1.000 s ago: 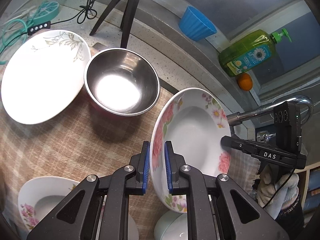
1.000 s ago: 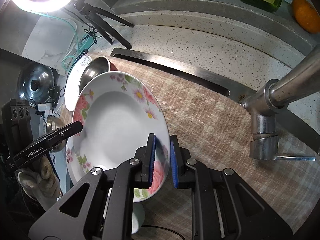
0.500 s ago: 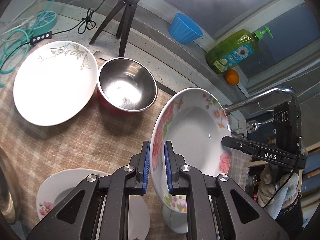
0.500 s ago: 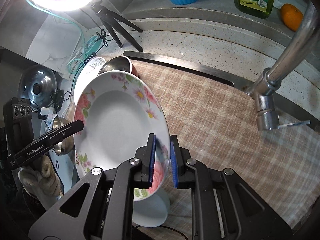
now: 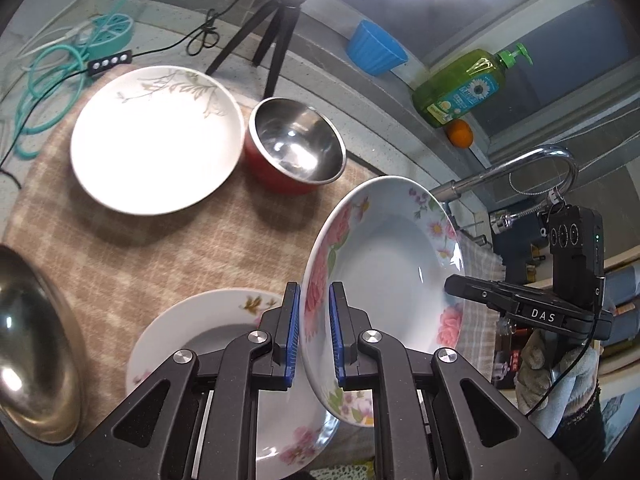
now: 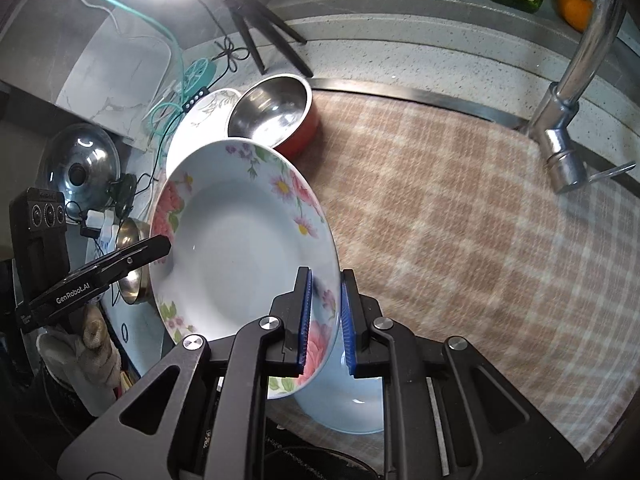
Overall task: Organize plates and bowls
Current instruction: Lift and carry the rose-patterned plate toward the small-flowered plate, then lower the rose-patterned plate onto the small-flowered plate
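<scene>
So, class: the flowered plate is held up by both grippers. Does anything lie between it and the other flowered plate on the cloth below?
Nothing visible does. The flowered plate, clamped at opposite rims by the left gripper and right gripper, hangs tilted above the second flowered plate, with only open air between them.

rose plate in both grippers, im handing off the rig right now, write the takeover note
Left gripper and right gripper: both shut on opposite rims of the rose plate, held tilted above the checked cloth.
On the cloth: leaf plate, red steel bowl, a second floral plate below the held one.
Done: plate lifted.
Left: set it down, probably on the matching floral plate, then sort the bowls.
</scene>
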